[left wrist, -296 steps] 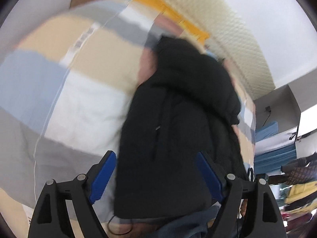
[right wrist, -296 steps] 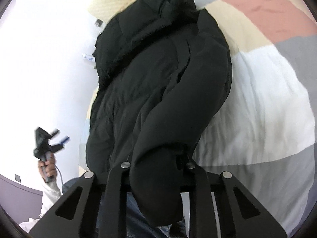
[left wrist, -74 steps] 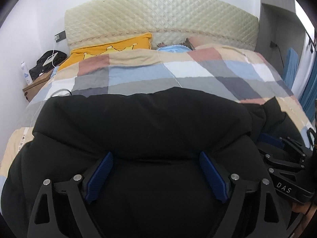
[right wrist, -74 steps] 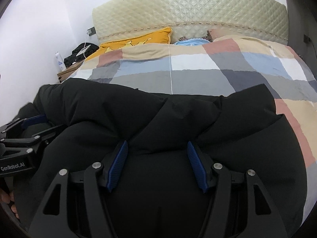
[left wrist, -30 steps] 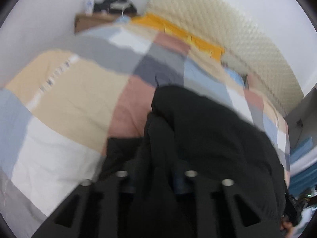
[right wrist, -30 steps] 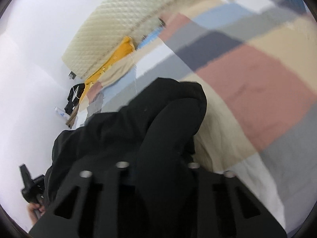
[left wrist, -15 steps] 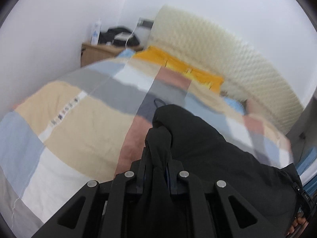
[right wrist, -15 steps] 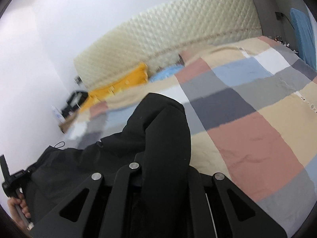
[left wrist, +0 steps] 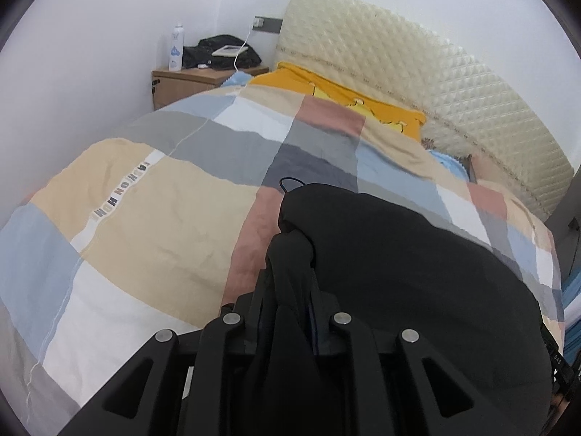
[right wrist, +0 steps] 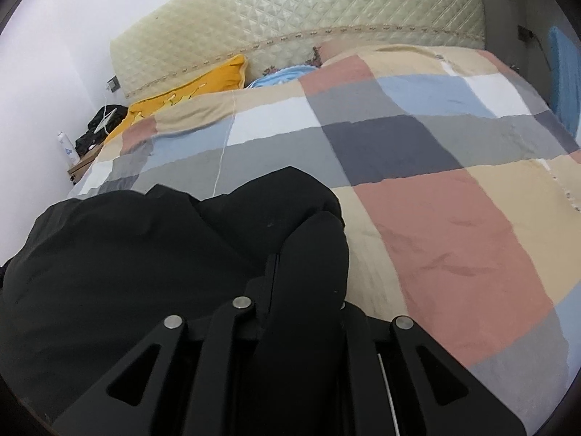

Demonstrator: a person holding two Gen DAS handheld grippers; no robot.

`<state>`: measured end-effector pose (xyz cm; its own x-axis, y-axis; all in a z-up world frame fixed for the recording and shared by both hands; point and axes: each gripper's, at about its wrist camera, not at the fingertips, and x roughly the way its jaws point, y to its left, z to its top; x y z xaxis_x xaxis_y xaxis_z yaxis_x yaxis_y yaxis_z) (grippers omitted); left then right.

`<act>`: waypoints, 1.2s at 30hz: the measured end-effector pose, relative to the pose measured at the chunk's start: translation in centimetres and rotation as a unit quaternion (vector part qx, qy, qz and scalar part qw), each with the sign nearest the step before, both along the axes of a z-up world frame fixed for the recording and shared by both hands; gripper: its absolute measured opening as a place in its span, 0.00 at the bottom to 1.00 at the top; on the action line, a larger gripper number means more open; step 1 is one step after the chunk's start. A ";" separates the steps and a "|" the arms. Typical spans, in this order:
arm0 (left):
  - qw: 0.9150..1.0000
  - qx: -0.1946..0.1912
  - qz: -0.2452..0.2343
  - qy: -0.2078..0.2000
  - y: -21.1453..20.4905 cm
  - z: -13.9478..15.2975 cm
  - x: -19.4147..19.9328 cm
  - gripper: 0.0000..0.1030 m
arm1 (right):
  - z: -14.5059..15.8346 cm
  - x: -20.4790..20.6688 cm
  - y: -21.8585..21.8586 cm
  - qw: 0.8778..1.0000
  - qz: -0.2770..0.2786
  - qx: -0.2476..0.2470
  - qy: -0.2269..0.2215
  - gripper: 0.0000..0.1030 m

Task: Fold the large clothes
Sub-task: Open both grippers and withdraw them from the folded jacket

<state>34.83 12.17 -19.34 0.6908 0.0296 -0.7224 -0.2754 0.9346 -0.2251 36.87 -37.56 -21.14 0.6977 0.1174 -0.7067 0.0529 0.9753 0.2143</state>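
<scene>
Compared with half a second ago we see much the same hold, only both cameras now sit a little lower and steadier over the bed, and the bulky black padded jacket [left wrist: 399,272] spreads wider across the near part of the checked patchwork duvet [left wrist: 152,196] in beige, grey, blue, white and dusty pink; two and a half seconds back both claws stood wide apart with blue pads showing, and now they are drawn in tight. Around us, a mustard-yellow pillow [left wrist: 348,101] lies against the cream quilted headboard [left wrist: 454,83], with a pale blue pillow [right wrist: 283,72] just beside it; a wooden bedside cabinet [left wrist: 196,80] stands by the wall, carrying a white spray bottle [left wrist: 176,48] and a black bag [left wrist: 221,51]. A thin dark cord loop [left wrist: 290,183] lies on the duvet just beyond the jacket's far edge. The jacket itself fills the foreground and hides most of each claw's fingers. Our left gripper [left wrist: 292,283] is closed tight, pinching a bunched fold at the jacket's left corner; our right gripper [right wrist: 308,276] is likewise clamped on a thick roll of the same jacket [right wrist: 145,254] at its right corner, the garment stretching between the two, resting on the duvet
</scene>
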 end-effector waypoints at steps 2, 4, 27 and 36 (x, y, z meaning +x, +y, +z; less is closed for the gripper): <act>1.000 -0.007 -0.002 -0.010 0.0 0.6 -0.7 0.18 | 0.7 -0.9 -0.2 1.000 -0.013 0.001 -0.004 0.14; 1.000 -0.018 0.001 -0.014 0.1 1.2 -1.4 0.21 | 1.6 -1.9 -0.4 1.000 -0.029 0.003 -0.007 0.16; 0.986 -0.015 -0.070 -0.148 -3.4 22.3 -15.6 0.87 | 25.5 -20.2 4.4 0.979 -0.012 -0.018 -0.203 0.84; 0.969 0.021 -0.097 -0.226 -6.6 29.5 -23.4 0.89 | 32.7 -28.8 7.9 0.959 0.025 0.002 -0.283 0.99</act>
